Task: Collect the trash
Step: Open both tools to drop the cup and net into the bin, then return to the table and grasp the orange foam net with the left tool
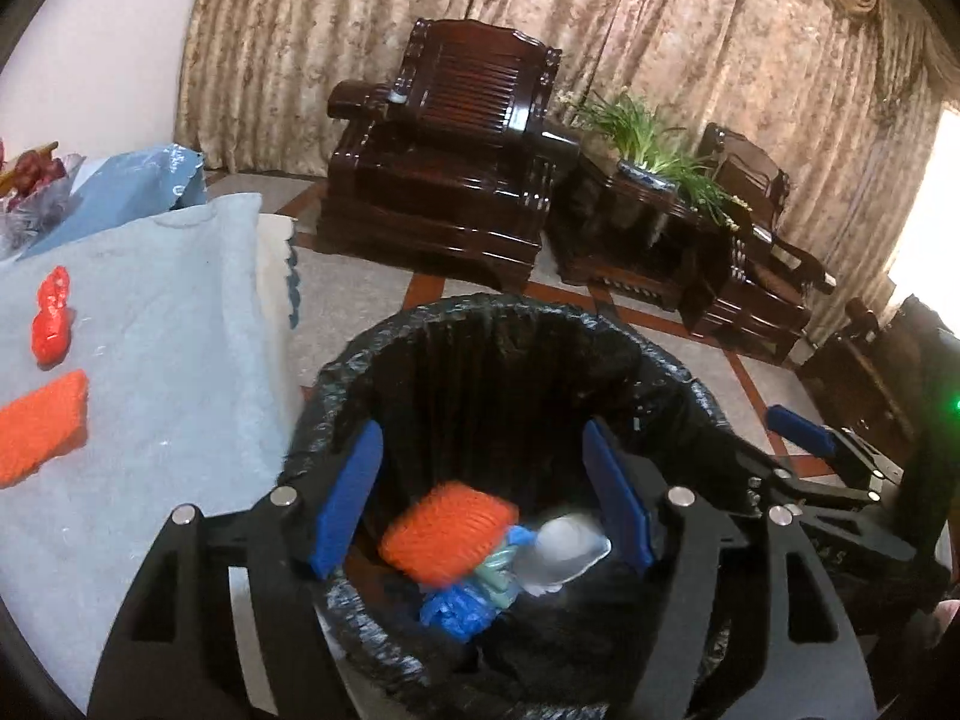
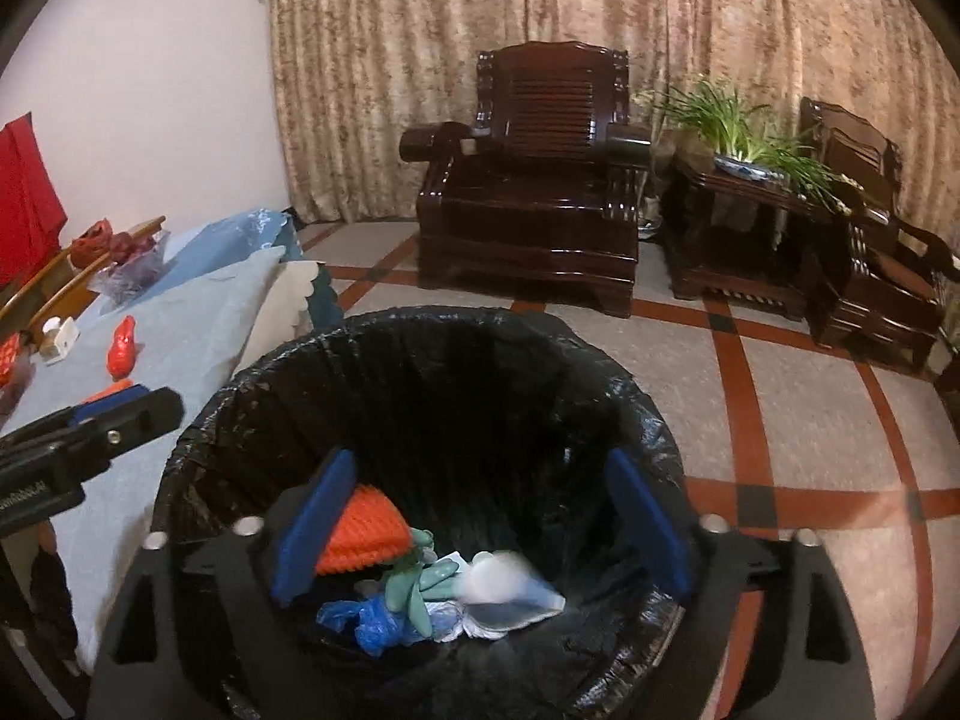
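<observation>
- Worktop under a pale blue cloth sits at the left, with a red wrapper and an orange pack on it.
- Trash bin lined with black plastic stands just right of it, near both cameras.
- Left claw and right claw hang over the bin, both wide and holding nothing.
- Orange mesh piece, blue bags, green glove and blurred white wrapper lie in the bin.

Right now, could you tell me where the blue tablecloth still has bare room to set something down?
The blue tablecloth is bare between the red wrapper, the orange sponge and the edge nearest the trash bin. Its far end is crowded with a blue bag and clutter.
</observation>
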Tool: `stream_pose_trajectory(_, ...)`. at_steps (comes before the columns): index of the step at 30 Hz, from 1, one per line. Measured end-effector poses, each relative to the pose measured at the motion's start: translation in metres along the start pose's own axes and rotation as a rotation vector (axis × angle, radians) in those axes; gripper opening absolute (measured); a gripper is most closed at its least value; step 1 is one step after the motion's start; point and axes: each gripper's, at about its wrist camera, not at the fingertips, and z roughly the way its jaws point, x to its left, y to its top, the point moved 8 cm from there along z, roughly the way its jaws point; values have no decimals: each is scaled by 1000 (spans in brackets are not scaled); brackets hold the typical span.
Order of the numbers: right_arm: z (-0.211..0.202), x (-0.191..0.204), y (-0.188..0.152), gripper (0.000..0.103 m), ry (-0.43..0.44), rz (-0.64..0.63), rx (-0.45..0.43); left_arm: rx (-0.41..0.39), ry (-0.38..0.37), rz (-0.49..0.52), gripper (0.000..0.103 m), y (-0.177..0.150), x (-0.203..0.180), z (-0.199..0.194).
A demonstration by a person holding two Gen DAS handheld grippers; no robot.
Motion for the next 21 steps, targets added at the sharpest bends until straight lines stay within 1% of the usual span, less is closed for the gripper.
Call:
stream_pose_trajectory(2, -3, 1, 2, 94, 13, 16, -12, -18, 25, -2, 74, 2, 9, -8)
stream_pose_trajectory(4, -6, 5, 5, 96, 32, 23, -20, -45, 67, -4, 78, 3, 22, -20)
stream_pose_trajectory(7, -8, 23, 11, 96, 61, 4, -33, -76, 129, -12, 81, 10, 44, -39)
stream_pose_trajectory(10, -10, 45, 18, 96, 102, -25, -49, -111, 220, -41, 82, 10, 81, -65)
stream_pose_trajectory(11, -10, 57, 21, 96, 123, -37, -53, -117, 242, -49, 83, 10, 90, -71)
stream_pose_trajectory(16, -3, 125, 33, 96, 235, -109, -69, -143, 414, -94, 83, 8, 160, -110)
stream_pose_trajectory(19, 1, 166, 37, 96, 297, -155, -83, -146, 491, -135, 83, 5, 200, -127)
stream_pose_trajectory(21, 6, 190, 40, 96, 330, -179, -90, -143, 523, -155, 83, 4, 220, -134)
